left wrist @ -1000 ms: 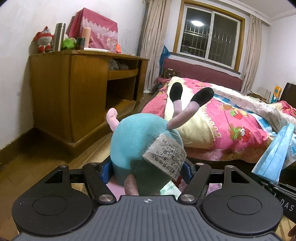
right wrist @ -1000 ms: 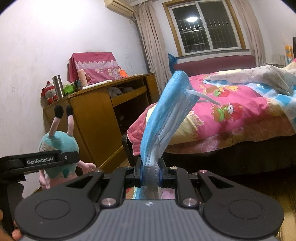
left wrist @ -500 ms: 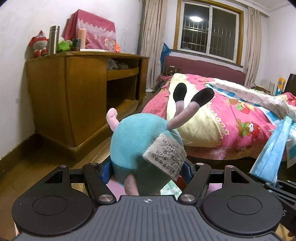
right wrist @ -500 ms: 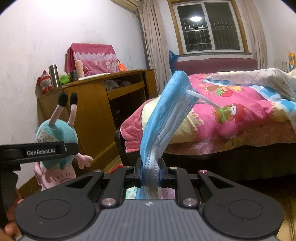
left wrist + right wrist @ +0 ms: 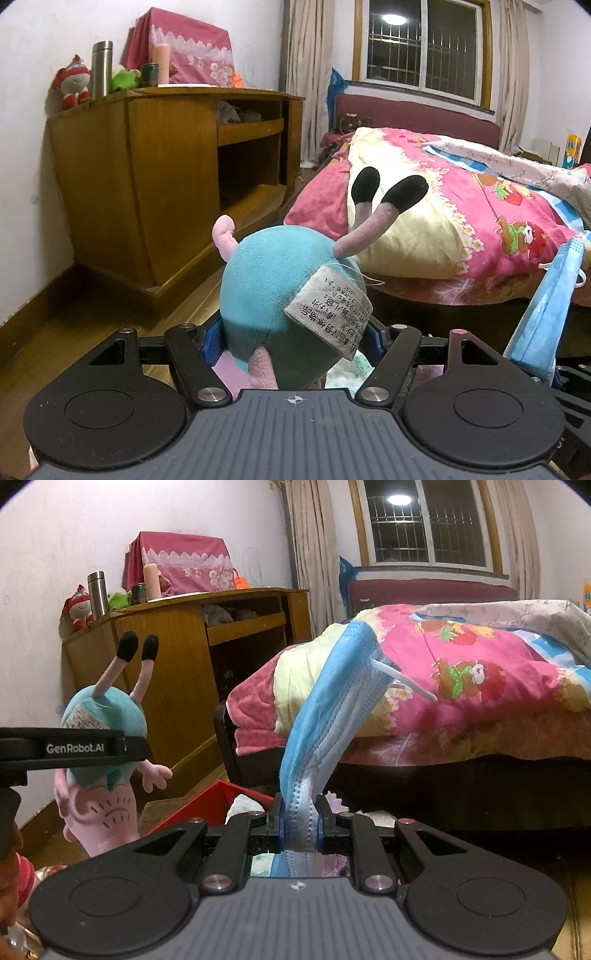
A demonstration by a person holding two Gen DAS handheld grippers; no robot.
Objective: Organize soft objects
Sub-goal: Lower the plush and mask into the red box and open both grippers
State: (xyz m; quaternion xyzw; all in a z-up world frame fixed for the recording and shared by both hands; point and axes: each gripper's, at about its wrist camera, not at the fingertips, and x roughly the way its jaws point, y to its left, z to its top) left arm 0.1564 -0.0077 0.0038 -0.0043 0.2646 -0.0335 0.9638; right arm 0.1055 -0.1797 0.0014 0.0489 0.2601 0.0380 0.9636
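Left wrist view: our left gripper clamps a teal plush toy above the wooden floor. Our right gripper pinches a blue face mask near the bed, over a red bin.

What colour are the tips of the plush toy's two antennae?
Black, on pinkish stalks; the plush toy's antenna tips show best in the left wrist view.

I have my left gripper spread wide and clamped around a plush toy, while my right gripper is pinched fully closed on a face mask.
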